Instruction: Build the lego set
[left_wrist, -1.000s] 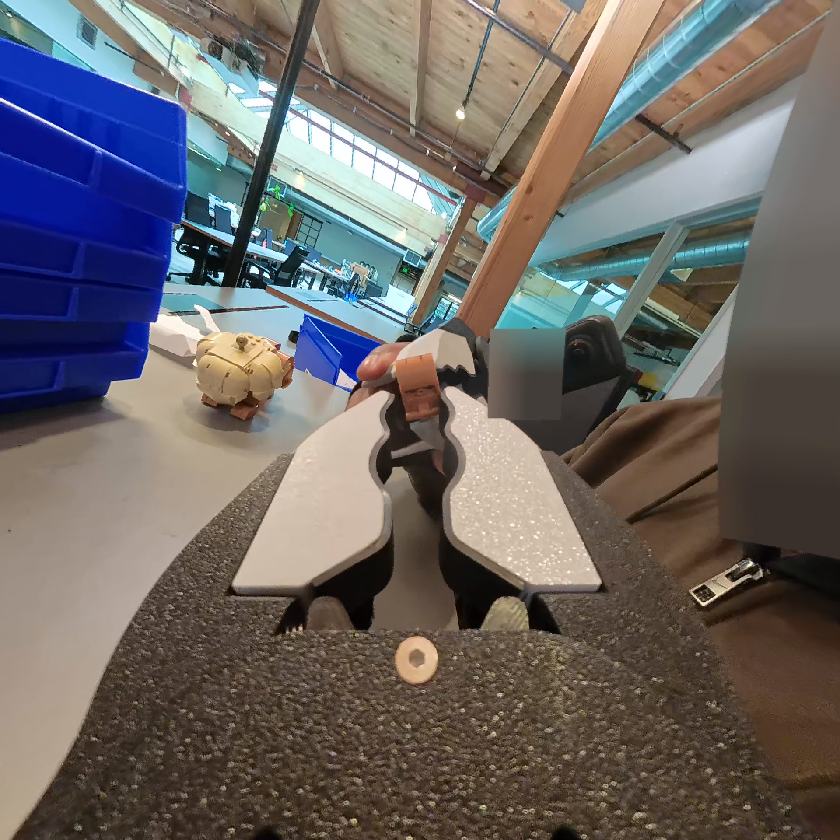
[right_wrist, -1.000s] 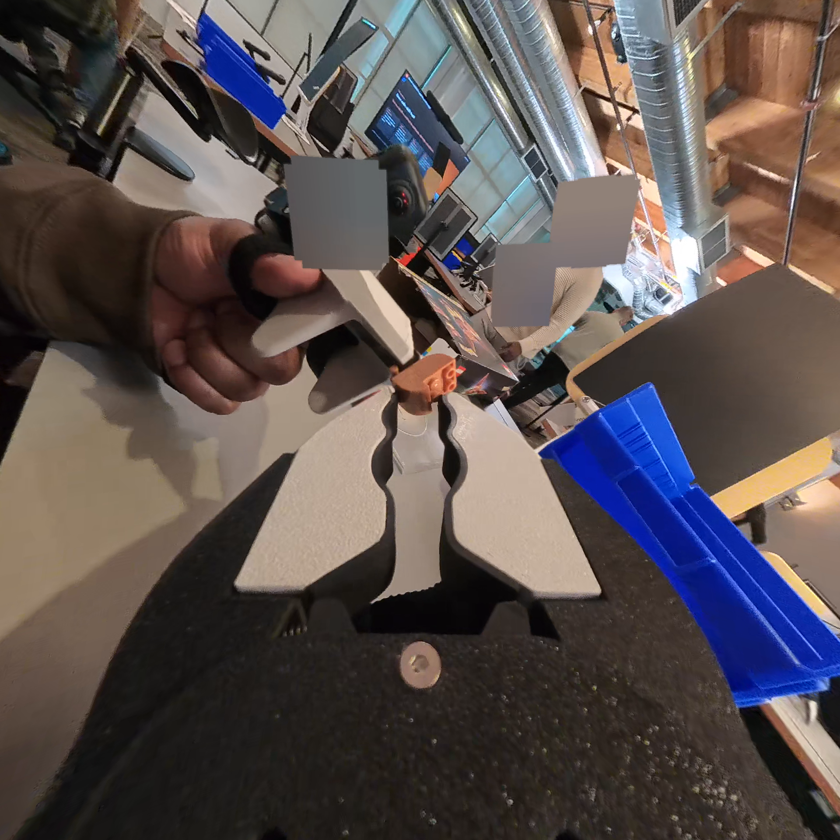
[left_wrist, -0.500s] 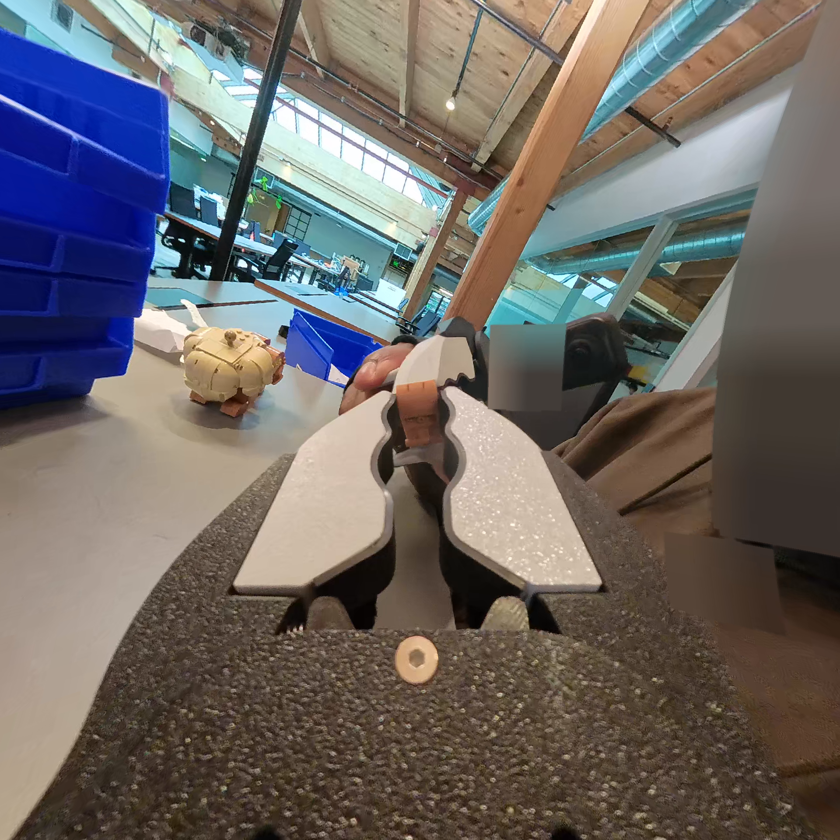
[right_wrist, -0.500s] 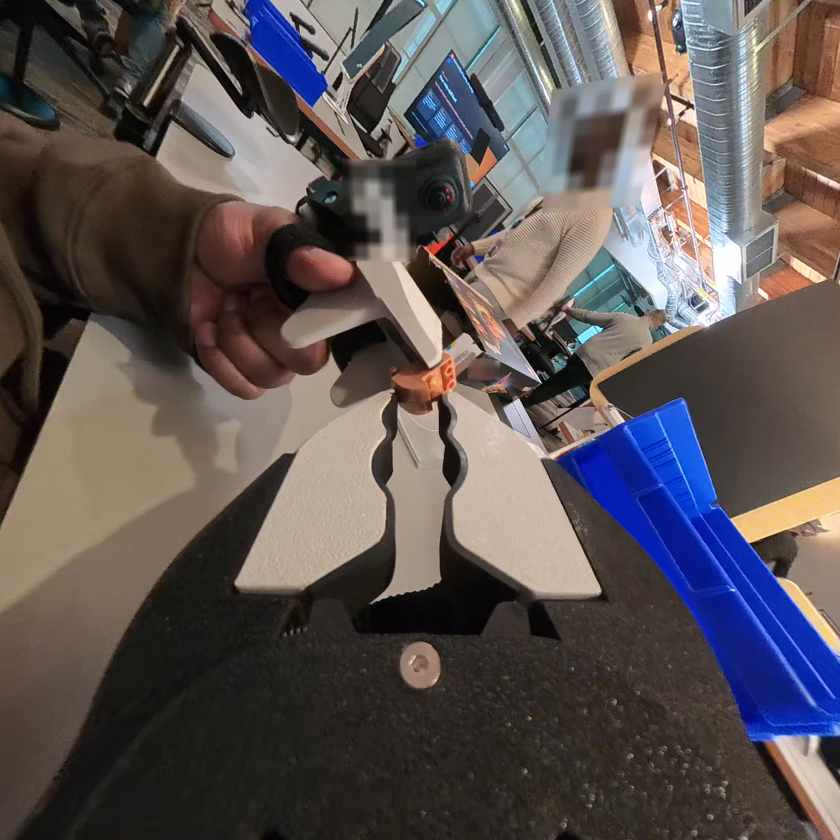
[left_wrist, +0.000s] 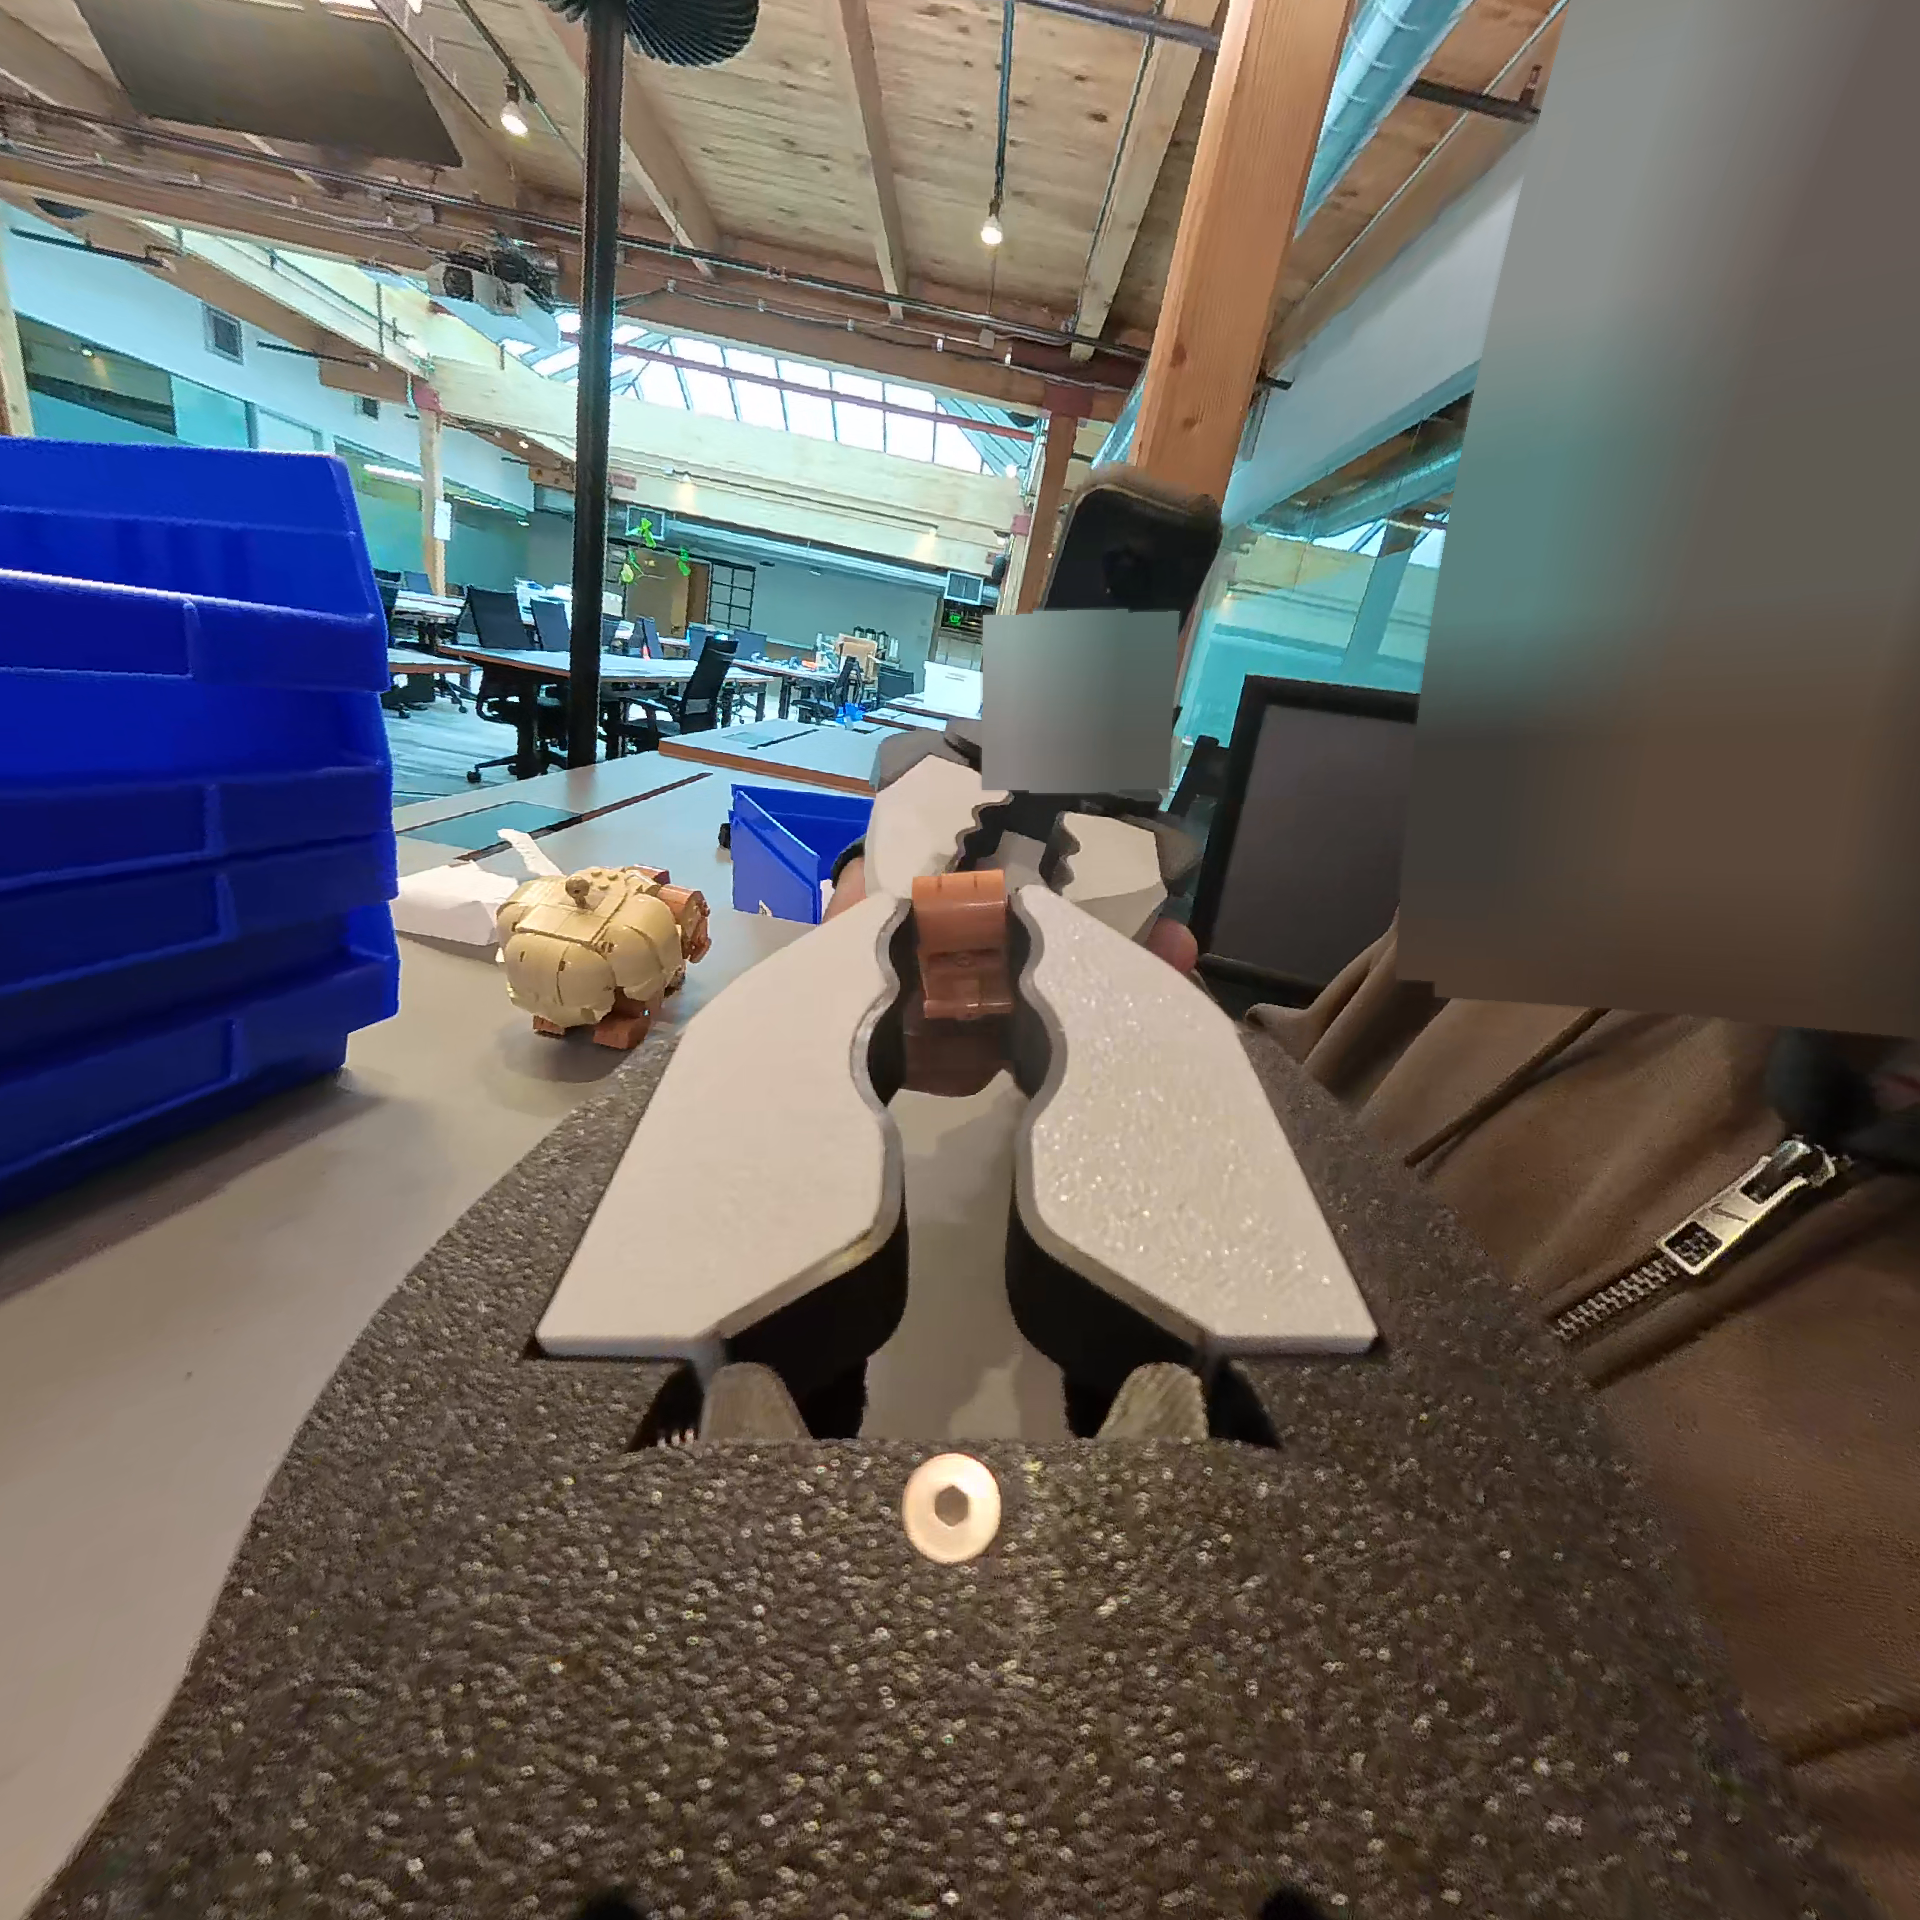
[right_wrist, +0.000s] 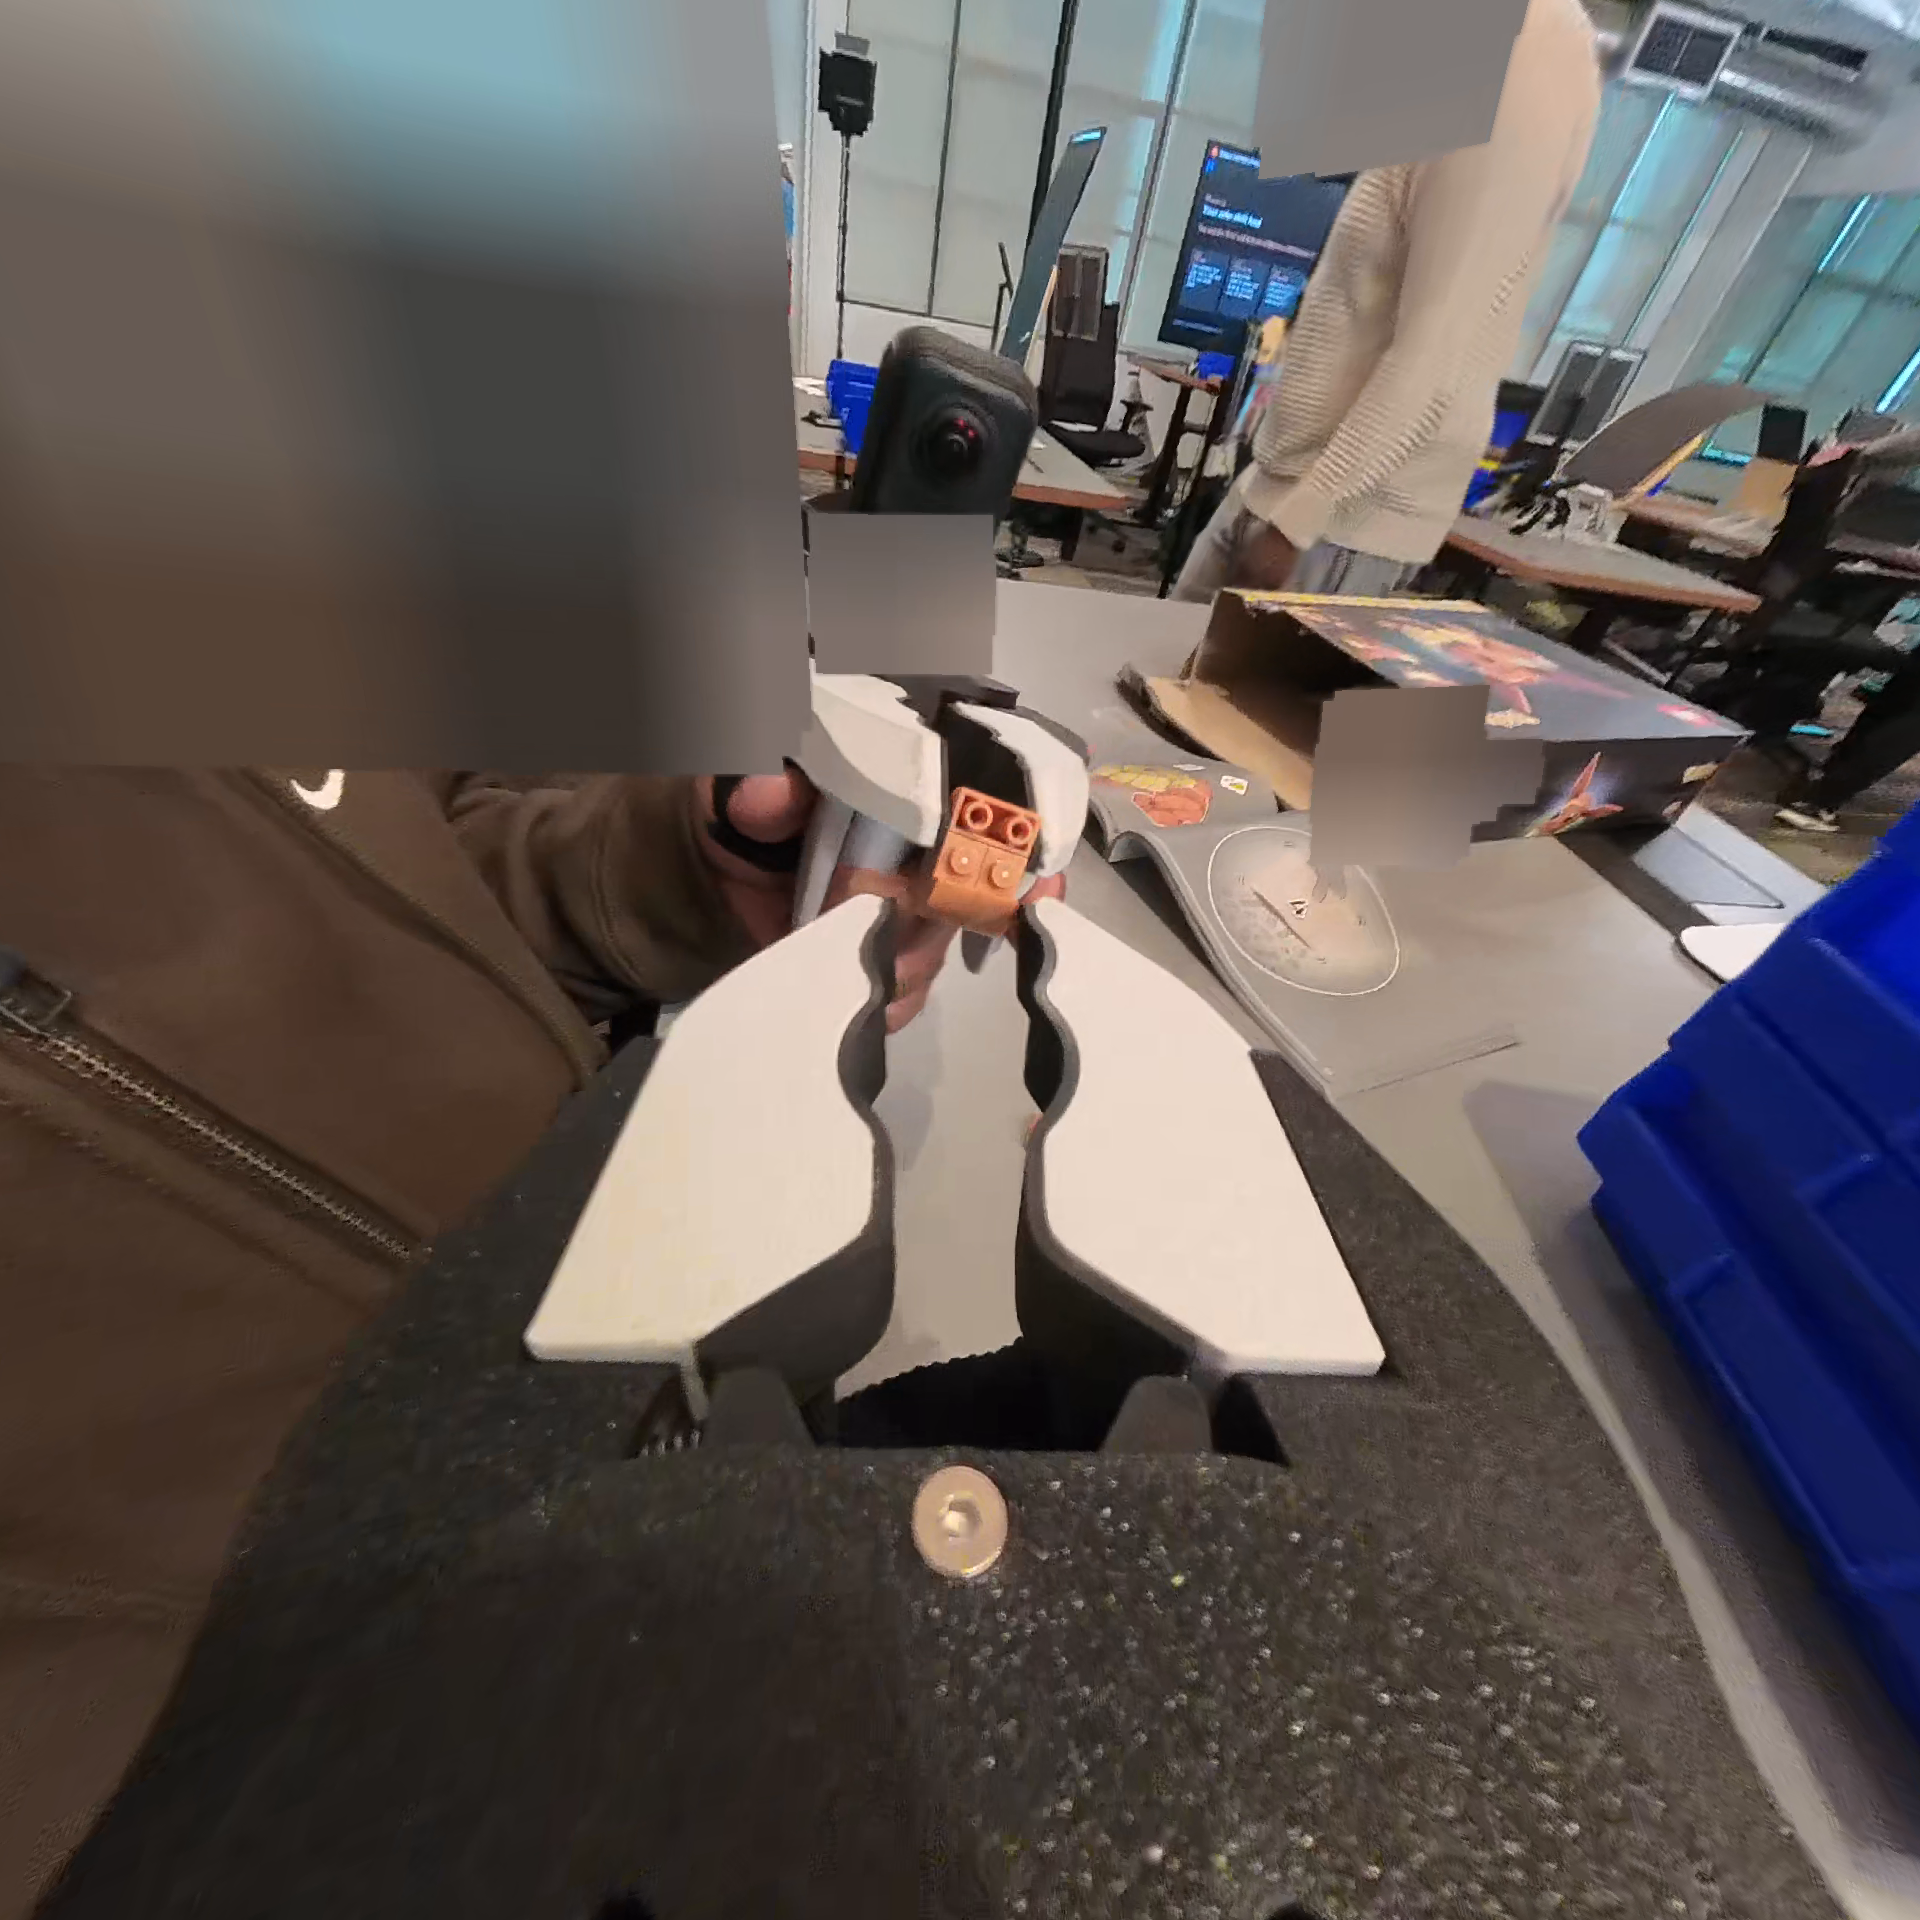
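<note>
The left gripper (left_wrist: 961, 940) has its jaws clenched on the small brown brick assembly (left_wrist: 961, 951). The two tips press on its side faces, and it is held in the air above the desk (left_wrist: 208, 1299), between the two grippers. The right gripper (right_wrist: 956, 920) stands just before it with the jaws released. In the right wrist view, the gap between its tips is wider than the assembly (right_wrist: 982, 857), and I see no touch there.

I think the assembly is held up like this so that the other gripper can take it or press a part on it. A side grip leaves the studded face free.

In the right wrist view, four studs look toward the right gripper, darker orange above and lighter below. In the left wrist view, the long axis runs along the left jaws, from the throat out past the tips.

Farther out, the tan model (left_wrist: 592, 951) stands on the desk near the stacked blue bins (left_wrist: 187, 779). It probably waits for this part. The open booklet (right_wrist: 1299, 935) and the box (right_wrist: 1621, 727) lie on the right side.
</note>
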